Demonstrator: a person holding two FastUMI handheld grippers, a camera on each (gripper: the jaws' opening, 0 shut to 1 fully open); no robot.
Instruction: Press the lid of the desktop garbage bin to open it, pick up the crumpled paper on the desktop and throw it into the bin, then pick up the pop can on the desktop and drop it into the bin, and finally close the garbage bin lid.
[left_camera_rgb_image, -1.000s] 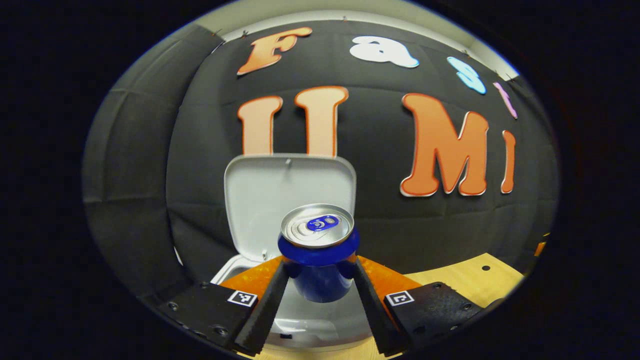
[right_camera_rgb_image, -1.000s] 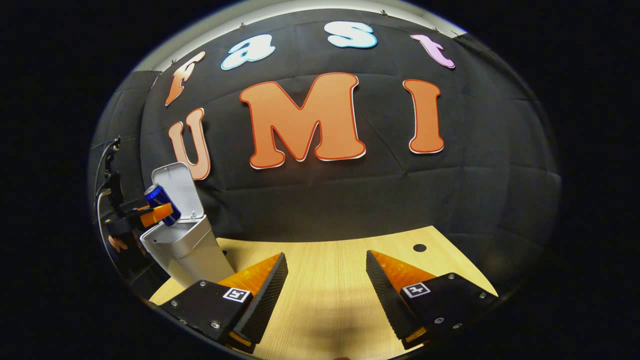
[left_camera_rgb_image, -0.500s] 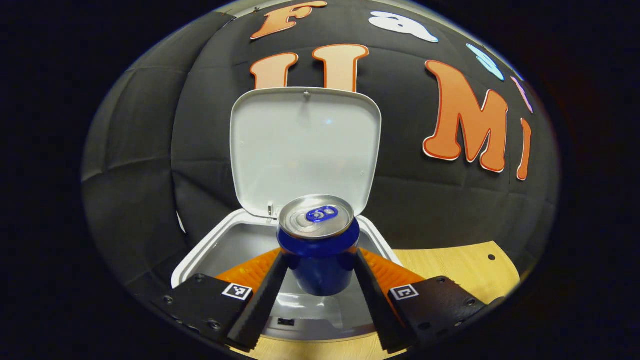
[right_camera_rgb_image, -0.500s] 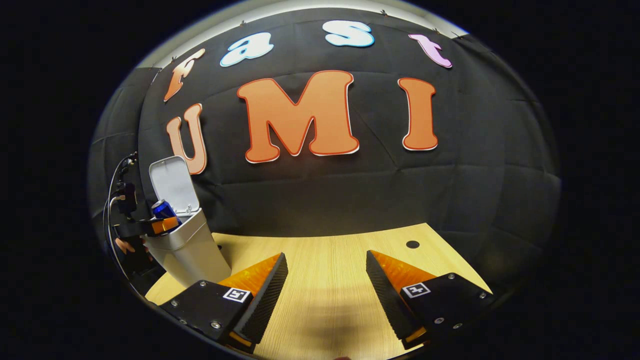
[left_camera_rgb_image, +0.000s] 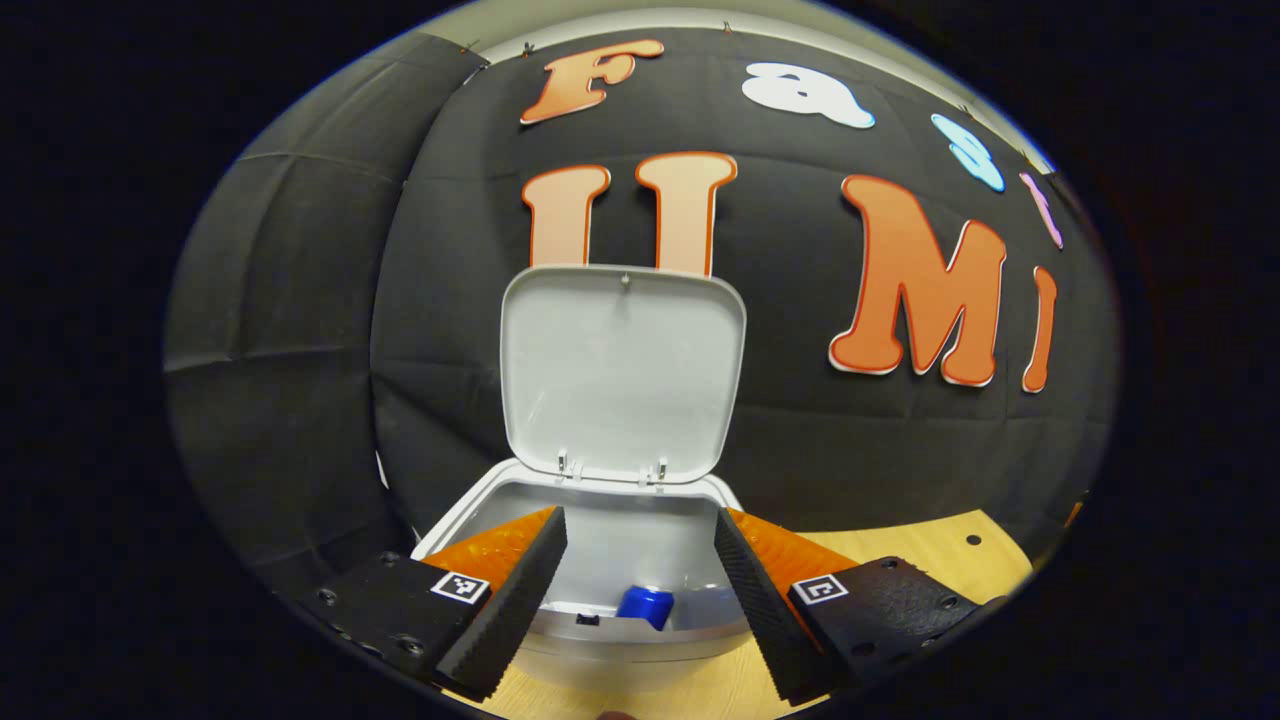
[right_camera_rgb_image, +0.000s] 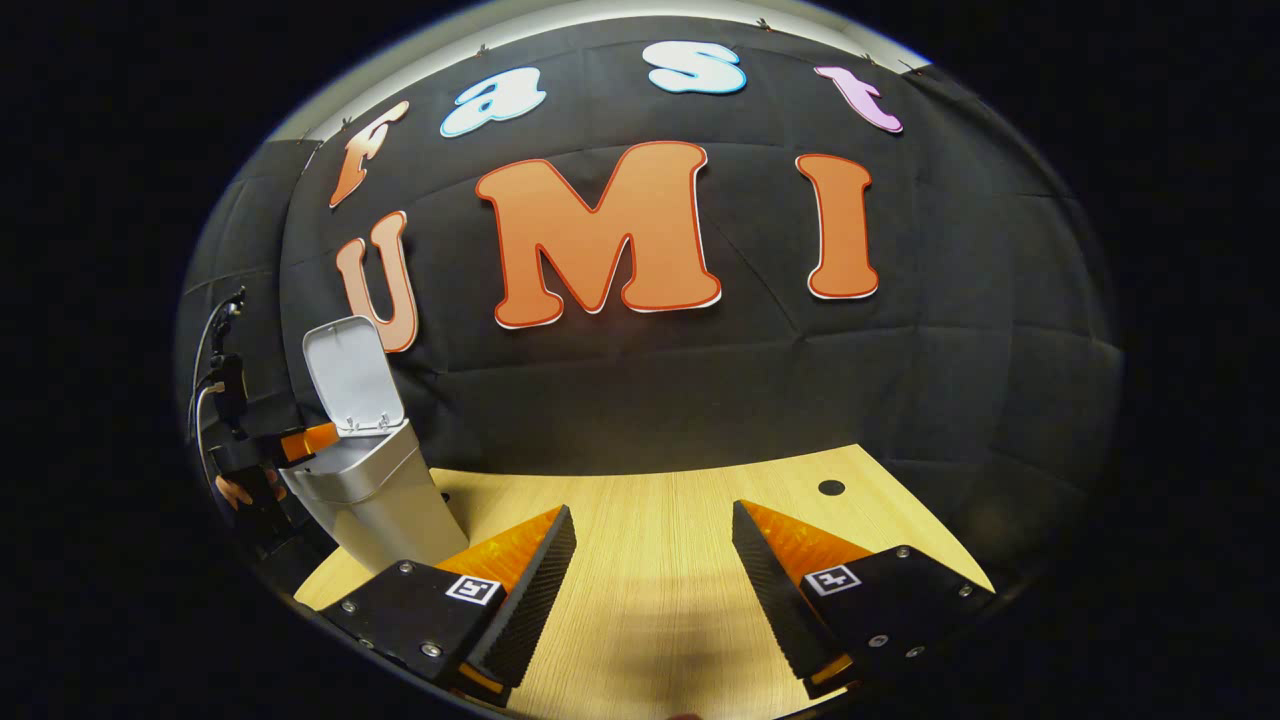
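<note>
my left gripper (left_camera_rgb_image: 640, 590) is open above the bin (left_camera_rgb_image: 590, 640) at the lower centre; the pop can (left_camera_rgb_image: 645, 605) lies inside. the lid (left_camera_rgb_image: 622, 375) stands up, not yet closed. my right gripper (right_camera_rgb_image: 650, 590) is open, holding nothing.

Pale wooden tabletop (right_camera_rgb_image: 650, 540) with fine straight grain, running back to the black cloth wall. Standing directly on it, at its far left in the right gripper view: grey desktop garbage bin (right_camera_rgb_image: 375, 495), body narrowing toward the base, lid (right_camera_rgb_image: 352, 377) hinged up and upright at the rear. Same bin (left_camera_rgb_image: 600, 625) close up in the left gripper view, resting on the wood near its front edge, lid (left_camera_rgb_image: 622, 370) raised. One small dark round hole (right_camera_rgb_image: 831, 487) in the board toward the back right, possibly a cable port. Soft shadow on the wood near the front edge.
</note>
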